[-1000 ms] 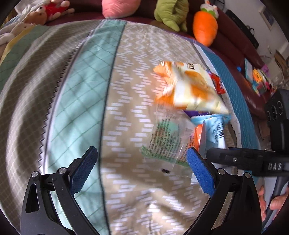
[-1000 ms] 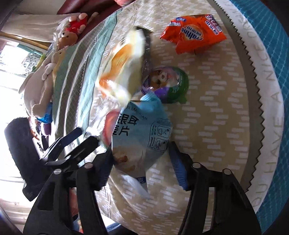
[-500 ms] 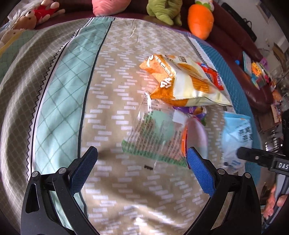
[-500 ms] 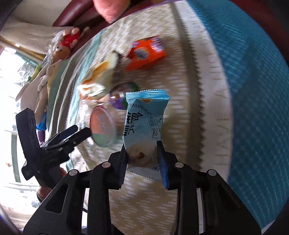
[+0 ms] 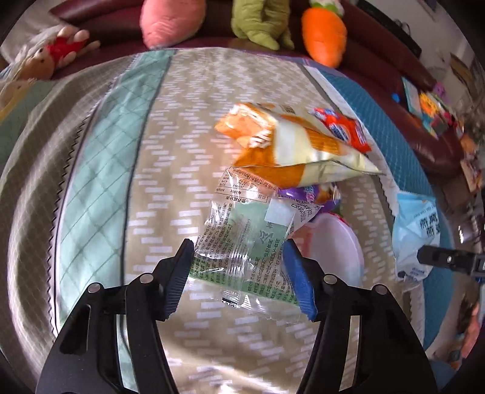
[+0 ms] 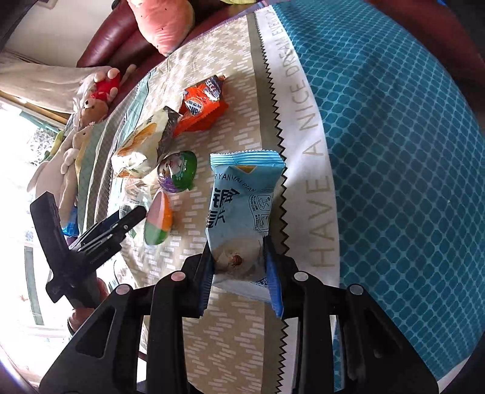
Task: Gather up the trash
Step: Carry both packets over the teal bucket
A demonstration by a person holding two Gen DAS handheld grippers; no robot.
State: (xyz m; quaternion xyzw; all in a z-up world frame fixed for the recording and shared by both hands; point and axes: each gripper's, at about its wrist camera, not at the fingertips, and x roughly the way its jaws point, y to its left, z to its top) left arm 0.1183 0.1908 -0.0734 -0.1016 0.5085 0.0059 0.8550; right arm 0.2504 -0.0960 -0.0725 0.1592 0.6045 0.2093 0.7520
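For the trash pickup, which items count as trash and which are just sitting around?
Trash: light-blue snack packet in right gripper; clear green-printed wrapper between left gripper fingers; orange-white chip bag; orange-red wrapper.
Bystanders: orange carrot plush; pink cushion; teddy bear.

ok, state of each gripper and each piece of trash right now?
left gripper: closing around the clear wrapper, grip not confirmed
right gripper: shut on the blue packet
clear wrapper: between the fingers, flat
blue packet: gripped, lifted
yellow-orange bag: lying, crumpled
orange-red wrapper: lying, untouched
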